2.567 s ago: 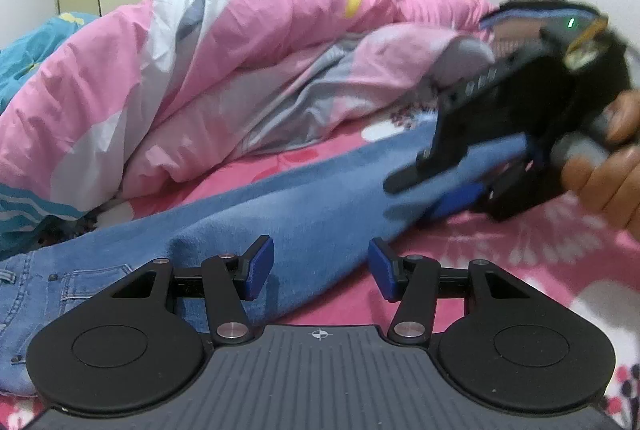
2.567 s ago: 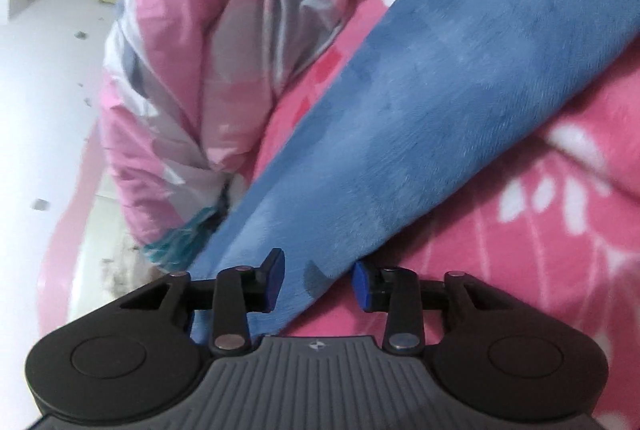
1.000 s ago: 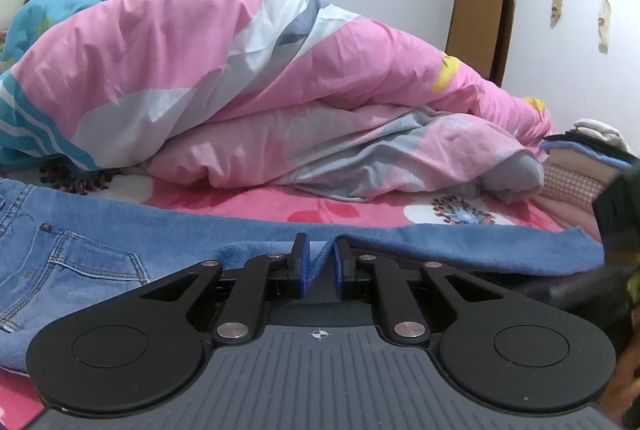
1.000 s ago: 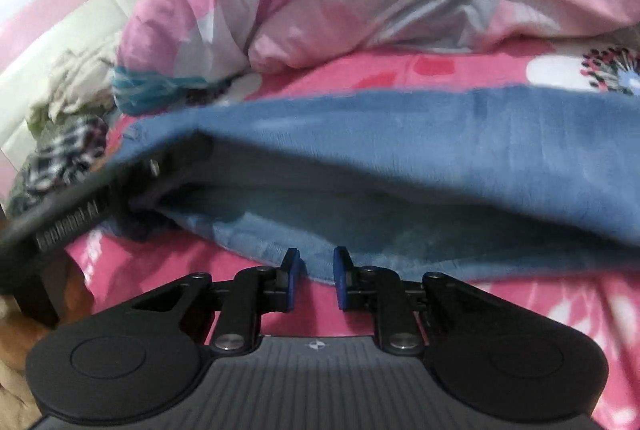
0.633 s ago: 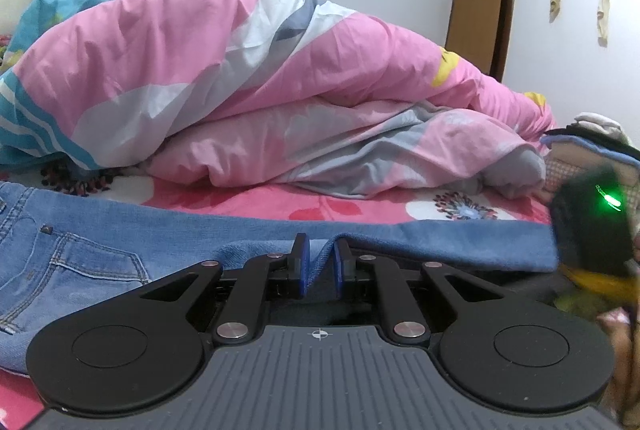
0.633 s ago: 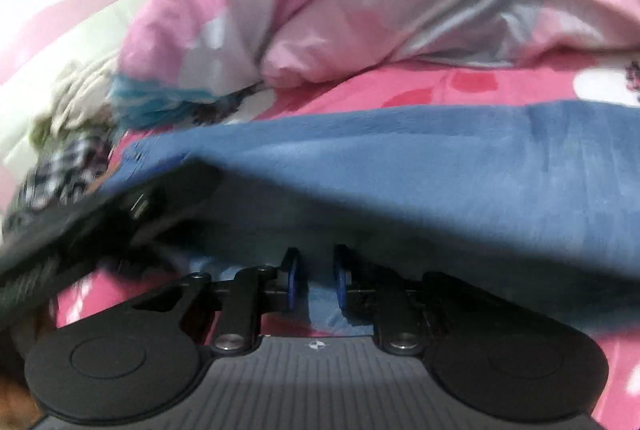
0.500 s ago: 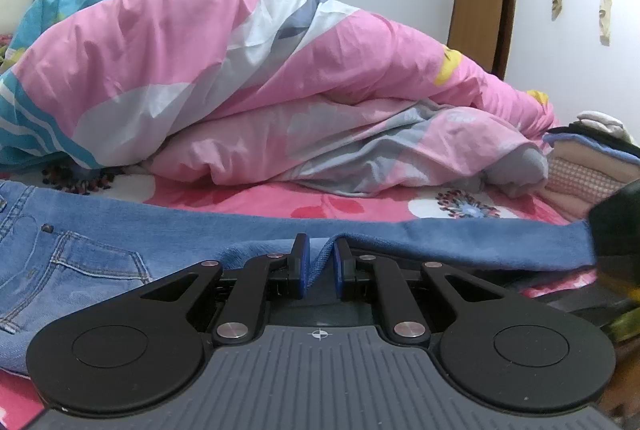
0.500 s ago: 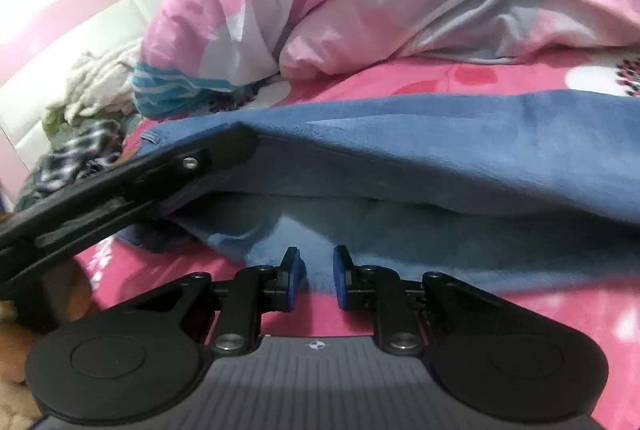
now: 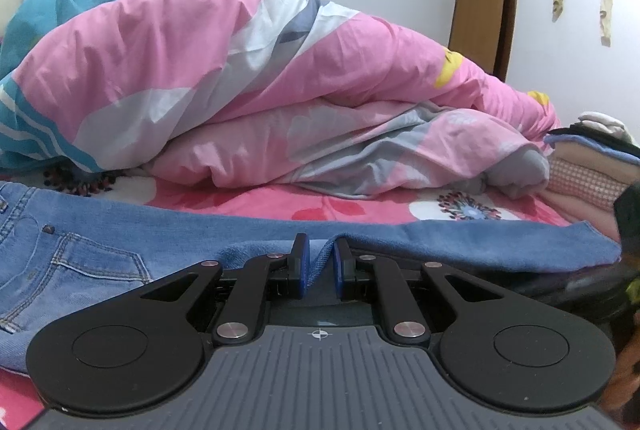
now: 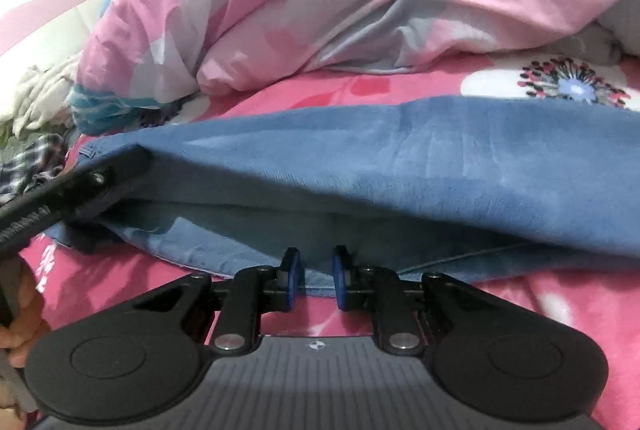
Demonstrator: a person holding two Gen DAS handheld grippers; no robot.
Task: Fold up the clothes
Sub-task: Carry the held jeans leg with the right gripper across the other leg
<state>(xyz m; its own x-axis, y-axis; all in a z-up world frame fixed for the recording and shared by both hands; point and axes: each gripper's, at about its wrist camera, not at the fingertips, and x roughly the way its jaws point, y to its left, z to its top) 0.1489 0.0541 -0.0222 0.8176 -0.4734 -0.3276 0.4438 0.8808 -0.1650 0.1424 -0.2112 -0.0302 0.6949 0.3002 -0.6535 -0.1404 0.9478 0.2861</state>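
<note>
a pair of blue jeans [image 9: 120,230] lies stretched across a bed [image 9: 360,201] covered in a pink flowered sheet, its long axis running left to right through the middle of both views, waist and pocket at the left edge of the left wrist view. the left gripper [image 9: 319,265] sits at the near edge of the leg, at lower centre of its frame, jaws nearly together and pinching a fold of denim. the right gripper [image 10: 312,278], lower centre of its own view, has its jaws drawn close at the lower layer's hem, though whether cloth is caught between them cannot be told. the denim looks soft and limp, its upper layer lifted off the lower. a puffy pink and grey quilt [image 9: 280,89] is heaped behind.
</note>
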